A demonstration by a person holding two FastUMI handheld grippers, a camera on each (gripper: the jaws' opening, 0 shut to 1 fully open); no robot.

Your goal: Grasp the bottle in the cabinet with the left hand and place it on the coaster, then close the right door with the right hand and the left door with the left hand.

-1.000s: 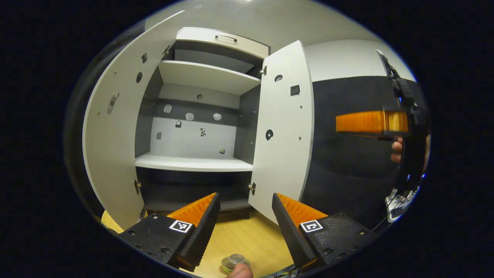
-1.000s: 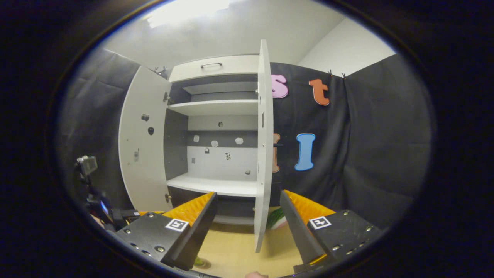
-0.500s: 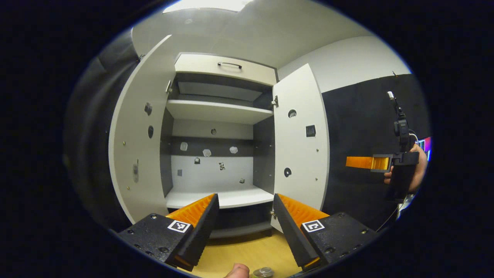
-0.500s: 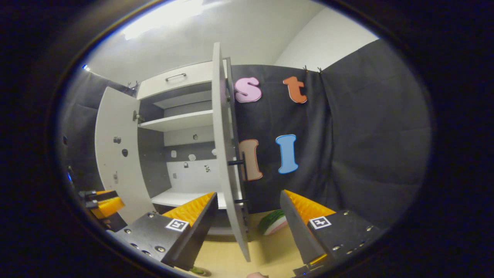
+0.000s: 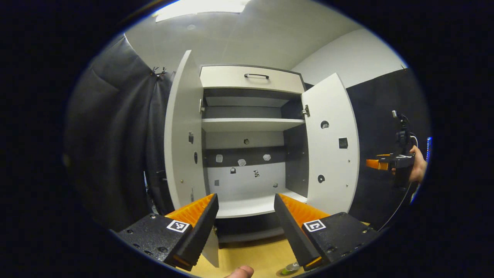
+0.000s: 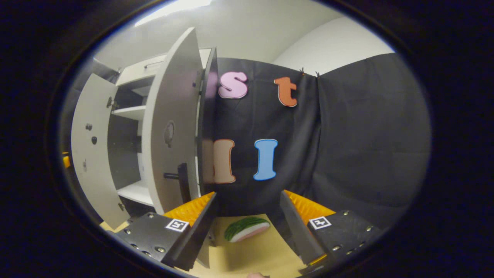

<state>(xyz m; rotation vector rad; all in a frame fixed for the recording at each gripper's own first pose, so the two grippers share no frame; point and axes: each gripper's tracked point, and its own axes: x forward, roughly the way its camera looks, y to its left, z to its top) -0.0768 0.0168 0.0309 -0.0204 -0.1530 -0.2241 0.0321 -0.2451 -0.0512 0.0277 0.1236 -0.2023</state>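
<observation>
Left gripper (image 5: 246,227): in my left gripper view its two fingers sit at the bottom of the frame, spread wide apart with nothing between them.

Fingertip (image 5: 239,272): I see a bare fingertip of the person at the very bottom edge, centre, below the gap.

Bottle (image 5: 290,268): its clear top with a green band peeks out at the bottom edge, just right of centre, beside the inner edge of the right finger. It appears to stand on a round coaster (image 5: 281,273) on the tabletop (image 5: 251,256); I can see only a sliver of that.

Cabinet (image 5: 251,146): centre of the left gripper view, both doors swung open, shelves bare, a drawer with a dark handle along the top.

Left door (image 5: 183,135): left of centre, seen nearly edge-on.

Right door (image 5: 332,146): right of centre, showing its pale inner face.

Right gripper (image 6: 247,227): in my right gripper view its fingers are at the bottom, spread apart and holding nothing. In the left gripper view I see it small at the far right, held in a hand (image 5: 417,170), well apart from the right door.

Right door, right gripper view: upper left of centre, outer face toward me, its dark handle (image 6: 179,177) just above the left finger.

Watermelon slice (image 6: 247,228): on the tabletop, between the fingers but farther off.
</observation>
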